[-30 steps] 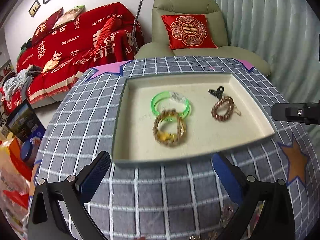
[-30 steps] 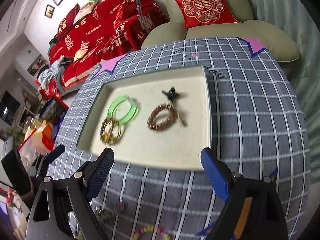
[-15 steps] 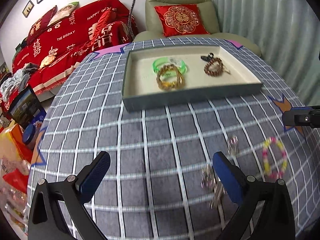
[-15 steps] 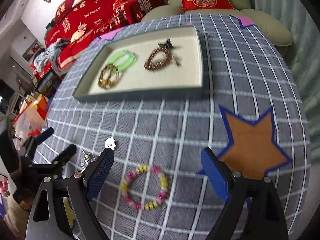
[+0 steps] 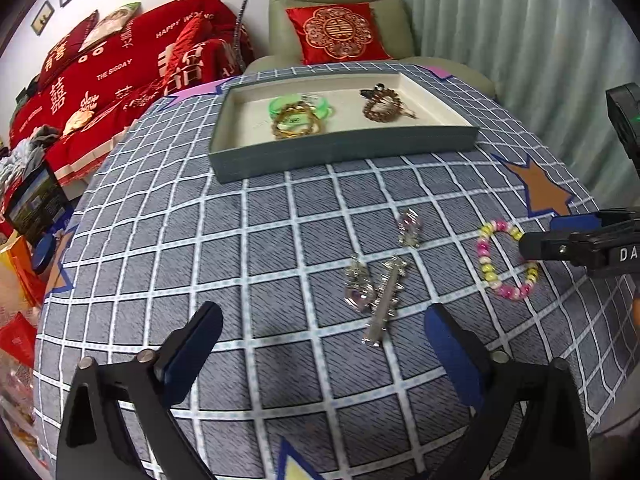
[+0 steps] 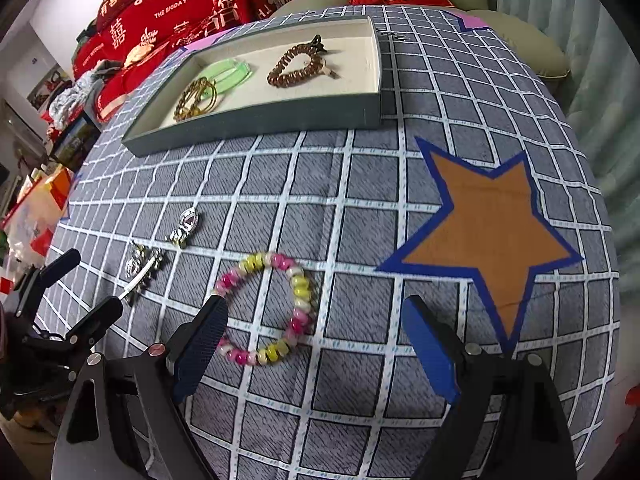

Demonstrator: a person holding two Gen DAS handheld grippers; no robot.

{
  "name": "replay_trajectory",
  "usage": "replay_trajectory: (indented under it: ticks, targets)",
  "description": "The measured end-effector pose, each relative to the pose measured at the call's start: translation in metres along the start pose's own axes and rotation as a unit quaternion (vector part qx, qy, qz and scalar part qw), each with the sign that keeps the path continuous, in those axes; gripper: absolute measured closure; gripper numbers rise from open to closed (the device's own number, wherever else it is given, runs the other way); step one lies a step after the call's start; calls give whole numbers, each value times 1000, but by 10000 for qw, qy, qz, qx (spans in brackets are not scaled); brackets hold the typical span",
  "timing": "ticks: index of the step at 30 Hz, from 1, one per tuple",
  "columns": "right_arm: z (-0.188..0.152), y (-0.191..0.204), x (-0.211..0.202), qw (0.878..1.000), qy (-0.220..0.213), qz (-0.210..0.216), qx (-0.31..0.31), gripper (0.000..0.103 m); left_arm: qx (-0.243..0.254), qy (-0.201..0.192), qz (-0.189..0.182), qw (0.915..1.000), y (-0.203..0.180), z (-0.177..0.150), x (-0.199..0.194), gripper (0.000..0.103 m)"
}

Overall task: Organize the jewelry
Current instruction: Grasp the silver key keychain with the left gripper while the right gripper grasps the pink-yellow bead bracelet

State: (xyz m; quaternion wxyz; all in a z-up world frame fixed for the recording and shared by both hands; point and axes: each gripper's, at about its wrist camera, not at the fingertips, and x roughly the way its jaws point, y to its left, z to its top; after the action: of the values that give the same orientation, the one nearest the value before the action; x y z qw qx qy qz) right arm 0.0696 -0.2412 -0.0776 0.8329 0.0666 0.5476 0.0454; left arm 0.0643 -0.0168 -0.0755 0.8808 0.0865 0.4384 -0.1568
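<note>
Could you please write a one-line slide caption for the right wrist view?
Open right hand-held gripper poised over pink-and-yellow bead bracelet on checked tablecloth; tray beyond holds three bracelets.

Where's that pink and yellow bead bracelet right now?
The pink and yellow bead bracelet lies on the checked tablecloth, outside the tray, just ahead of the open right gripper, left of the orange star.

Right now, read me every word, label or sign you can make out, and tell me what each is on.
"THE BIGDAY": red sofa cover
"HAPPY WE…": same cover, partly folded away
Large white double-happiness signs: same cover
Gold double-happiness sign: red cushion
"DA": right tongs, cut off at the picture's edge
Tag on green bracelet: too small to read
</note>
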Motion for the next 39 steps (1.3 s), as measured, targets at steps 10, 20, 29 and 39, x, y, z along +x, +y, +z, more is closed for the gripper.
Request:
replay_trajectory:
  ticks: [10,20,29,39]
  targets:
    - [-10,15,4,9984,-129,-404,-375,29,89,274,-144,9995,-20,-4,12,22]
    - [-16,27,4,9943,-239,-637,-819,39,178,342,-335,9987,-39,-3,13,45]
    - [-19,30,-1,9949,-313,-474,-839,93,-1,284,-433,9987,-35,-4,9,82]
    - [-16,17,-9,9973,-392,-259,-563,93,-366,33,-549,9978,-16,-8,-9,82]
